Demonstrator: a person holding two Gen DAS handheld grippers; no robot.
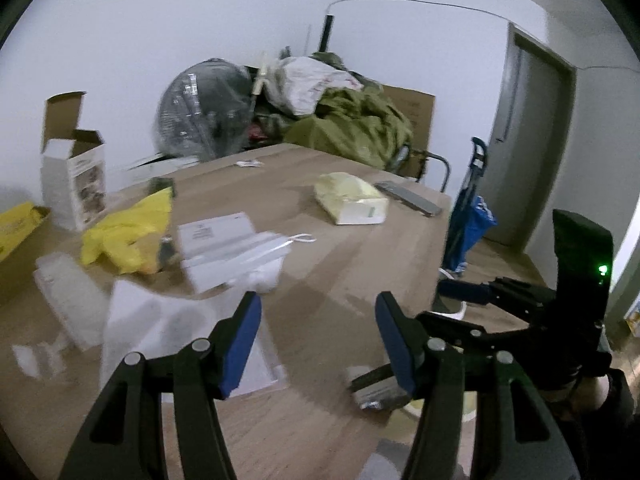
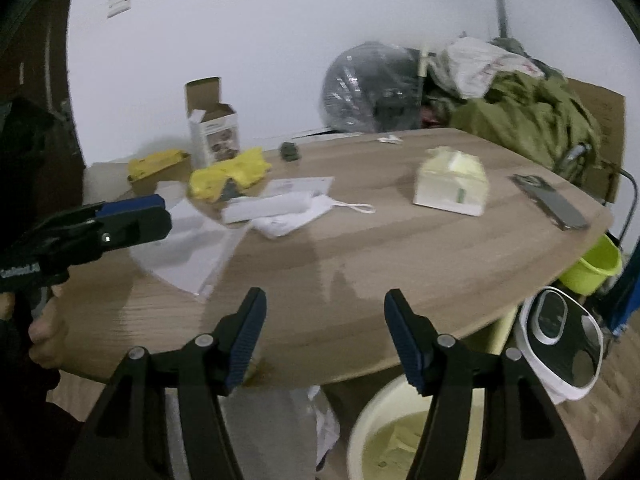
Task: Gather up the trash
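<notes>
With your left gripper (image 1: 318, 340) and right gripper (image 2: 325, 336) both spread and empty, pinch the limp, light crumpled white wrapper (image 2: 280, 210) at centre-left of the wooden table (image 2: 400, 248) by a raised fold.

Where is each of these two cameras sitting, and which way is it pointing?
Left wrist: on the left gripper, open, looking across the wooden table toward the wall; the right gripper shows at right.
Right wrist: on the right gripper, open, near the table's edge, above a pale bin; the left gripper and the hand holding it show at left.
Shared: yellow bag, tissue pack, phone.
</notes>
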